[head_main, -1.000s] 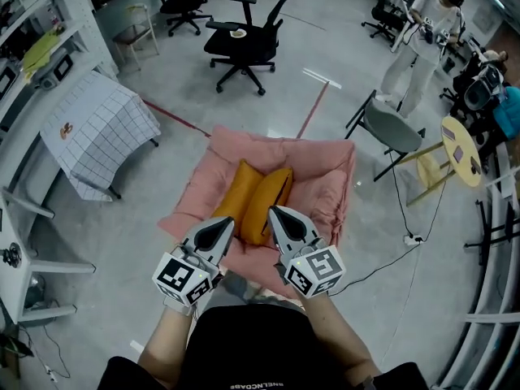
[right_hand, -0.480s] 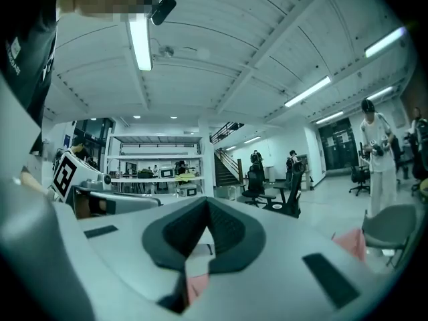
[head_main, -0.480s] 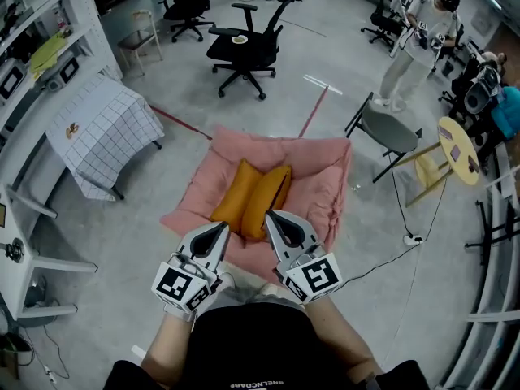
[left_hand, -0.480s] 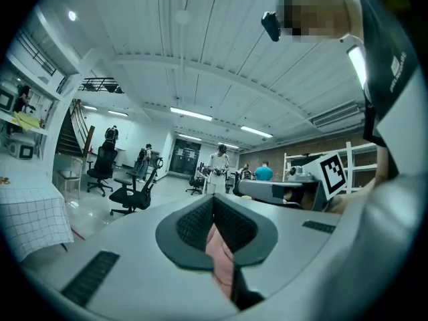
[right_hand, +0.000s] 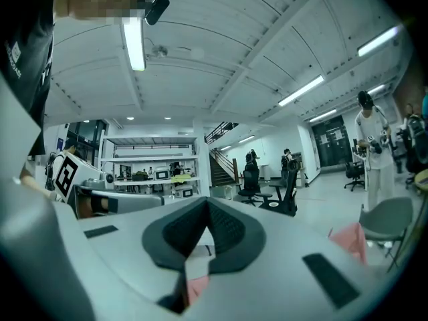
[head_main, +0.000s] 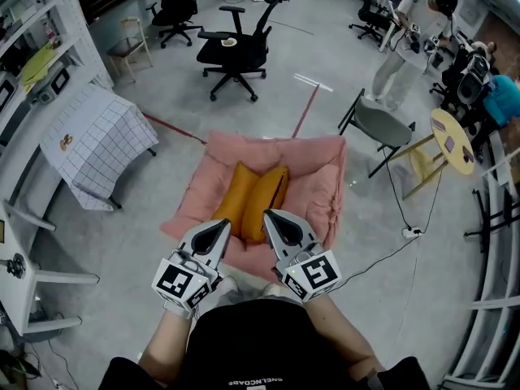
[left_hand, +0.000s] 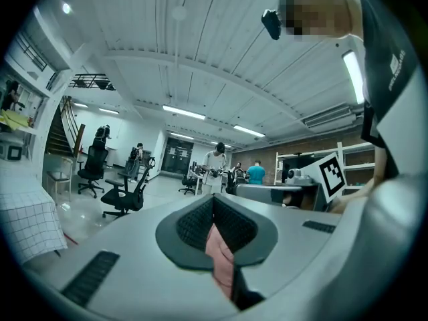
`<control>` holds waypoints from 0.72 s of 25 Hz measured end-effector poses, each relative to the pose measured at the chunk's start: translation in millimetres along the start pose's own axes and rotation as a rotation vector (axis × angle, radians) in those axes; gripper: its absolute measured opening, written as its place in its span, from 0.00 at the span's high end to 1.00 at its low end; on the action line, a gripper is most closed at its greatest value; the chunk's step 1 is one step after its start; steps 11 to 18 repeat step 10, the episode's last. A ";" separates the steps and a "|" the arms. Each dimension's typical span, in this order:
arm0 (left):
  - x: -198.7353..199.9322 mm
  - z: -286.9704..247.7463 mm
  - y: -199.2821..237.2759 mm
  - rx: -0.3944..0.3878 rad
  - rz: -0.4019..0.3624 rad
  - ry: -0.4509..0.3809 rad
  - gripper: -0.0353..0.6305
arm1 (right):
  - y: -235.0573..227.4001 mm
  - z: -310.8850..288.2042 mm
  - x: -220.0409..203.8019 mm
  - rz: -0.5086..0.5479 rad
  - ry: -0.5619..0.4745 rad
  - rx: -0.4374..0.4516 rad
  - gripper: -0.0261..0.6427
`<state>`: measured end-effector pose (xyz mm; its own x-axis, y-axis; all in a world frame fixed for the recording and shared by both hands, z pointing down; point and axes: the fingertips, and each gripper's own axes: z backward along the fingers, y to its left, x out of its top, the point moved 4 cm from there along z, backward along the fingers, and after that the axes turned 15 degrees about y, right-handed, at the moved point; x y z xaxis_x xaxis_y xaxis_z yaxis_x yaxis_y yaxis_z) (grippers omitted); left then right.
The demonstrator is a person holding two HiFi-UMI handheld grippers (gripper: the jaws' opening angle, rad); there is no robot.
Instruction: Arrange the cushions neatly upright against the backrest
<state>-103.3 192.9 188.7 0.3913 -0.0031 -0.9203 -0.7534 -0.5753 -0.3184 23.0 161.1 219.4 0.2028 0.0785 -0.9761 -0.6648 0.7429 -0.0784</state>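
Below us, a pink floor sofa (head_main: 318, 177); our left gripper (head_main: 222, 223) and right gripper (head_main: 269, 214) hover closed, empty; a careless nudge could topple both orange cushions (head_main: 255, 198).

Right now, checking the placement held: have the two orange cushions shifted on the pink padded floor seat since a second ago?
No. The orange cushions keep their spot on the pink seat.

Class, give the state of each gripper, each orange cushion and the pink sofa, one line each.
left gripper: shut, empty, over the sofa's near edge.
right gripper: shut, empty.
left orange cushion: on the seat, touching the other.
right orange cushion: beside it, lying the same way.
pink sofa: on the floor, both cushions on it.
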 end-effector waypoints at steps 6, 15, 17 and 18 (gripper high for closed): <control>0.9 -0.4 0.7 -0.008 -0.013 0.009 0.93 | -1.7 0.1 1.7 0.000 -0.007 -0.017 0.95; -2.0 -1.3 2.9 0.001 0.006 0.005 0.93 | -0.8 -1.1 -0.2 0.002 -0.008 -0.010 0.95; -2.0 -1.3 2.9 0.001 0.006 0.005 0.93 | -0.8 -1.1 -0.2 0.002 -0.008 -0.010 0.95; -2.0 -1.3 2.9 0.001 0.006 0.005 0.93 | -0.8 -1.1 -0.2 0.002 -0.008 -0.010 0.95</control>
